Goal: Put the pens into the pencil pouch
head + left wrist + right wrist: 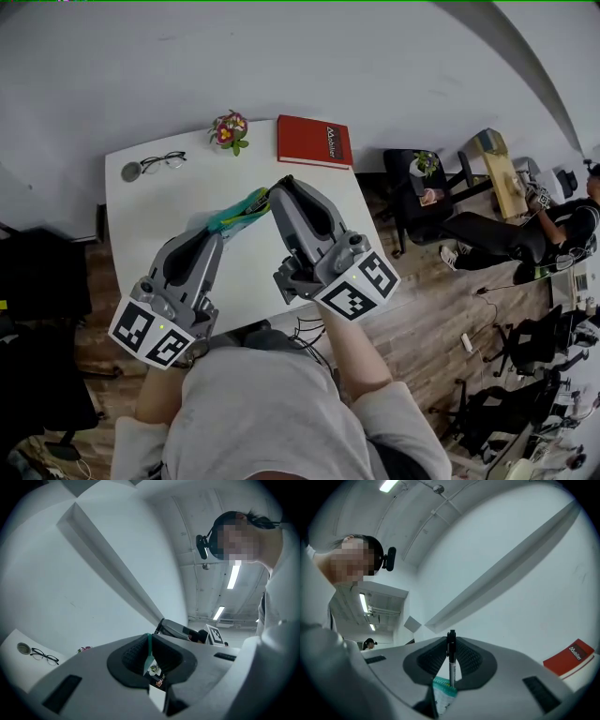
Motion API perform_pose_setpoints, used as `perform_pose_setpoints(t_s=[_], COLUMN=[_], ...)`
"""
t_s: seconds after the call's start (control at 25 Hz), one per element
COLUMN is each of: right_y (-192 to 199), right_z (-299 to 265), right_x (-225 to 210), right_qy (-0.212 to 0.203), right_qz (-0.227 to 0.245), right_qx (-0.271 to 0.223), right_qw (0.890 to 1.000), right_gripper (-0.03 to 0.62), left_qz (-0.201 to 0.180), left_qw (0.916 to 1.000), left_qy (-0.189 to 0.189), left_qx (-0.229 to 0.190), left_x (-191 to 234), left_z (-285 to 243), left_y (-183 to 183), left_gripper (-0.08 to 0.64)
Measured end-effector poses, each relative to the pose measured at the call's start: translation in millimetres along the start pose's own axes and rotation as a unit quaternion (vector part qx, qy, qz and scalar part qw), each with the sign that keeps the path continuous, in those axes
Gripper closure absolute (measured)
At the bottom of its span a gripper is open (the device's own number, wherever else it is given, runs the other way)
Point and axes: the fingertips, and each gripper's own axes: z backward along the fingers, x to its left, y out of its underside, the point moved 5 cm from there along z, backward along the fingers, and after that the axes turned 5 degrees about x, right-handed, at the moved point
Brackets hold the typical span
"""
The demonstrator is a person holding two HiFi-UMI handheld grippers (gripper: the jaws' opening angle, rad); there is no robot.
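Observation:
Both grippers are lifted above the white table [150, 202] and tilted slightly upward. My left gripper [218, 228] is shut on the edge of the teal pencil pouch [240, 210]; in the left gripper view a thin teal strip of the pouch [149, 645] runs between the pads. My right gripper [279, 186] is shut on a black pen [451, 660] that stands upright between the jaws. The pen's lower end meets the pouch's rim [443, 690]; whether it is inside I cannot tell.
Black glasses [165, 160] and a small round grey object [131, 172] lie at the table's far left. A small flower pot [230, 129] and a red book [315, 141] sit along the far edge. Office chairs and a seated person are to the right.

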Motion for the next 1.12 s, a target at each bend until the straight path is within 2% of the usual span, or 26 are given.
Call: perform_pose_setpoints(t_s=[0.24, 0.44, 0.56, 0.88, 1.12], right_y=[25.6, 35.0, 34.5, 24.4, 29.0], right_z=[-3.7, -7.4, -8.6, -5.0, -8.8], right_x=[5.2, 10.6, 12.4, 7.3, 5.4], right_qy=[-0.019, -0.027, -0.033, 0.007, 0.030], right_qz=[-0.011, 0.017, 0.034, 0.097, 0.148], right_qx=[0.043, 0.080, 0.087, 0.094, 0.120], right_qw=[0.999, 0.996, 0.995, 0.991, 0.981], right_gripper=[0.520, 0.518, 0.489, 0.477, 0.546], left_qz=[-0.006, -0.015, -0.025, -0.046, -0.062], left_qw=[1.0000, 0.9999, 0.9997, 0.9984, 0.9952], left_qy=[0.006, 0.004, 0.000, -0.033, -0.075], left_qx=[-0.004, -0.003, 0.001, 0.000, -0.013], left_x=[-3.8, -5.3, -5.5, -1.9, 4.3], left_z=[-1.2, -0.8, -1.4, 7.2, 17.7], left_y=[-2.8, -4.9, -5.0, -8.3, -19.0], left_gripper=[0.515, 0.517, 0.518, 0.518, 0.518])
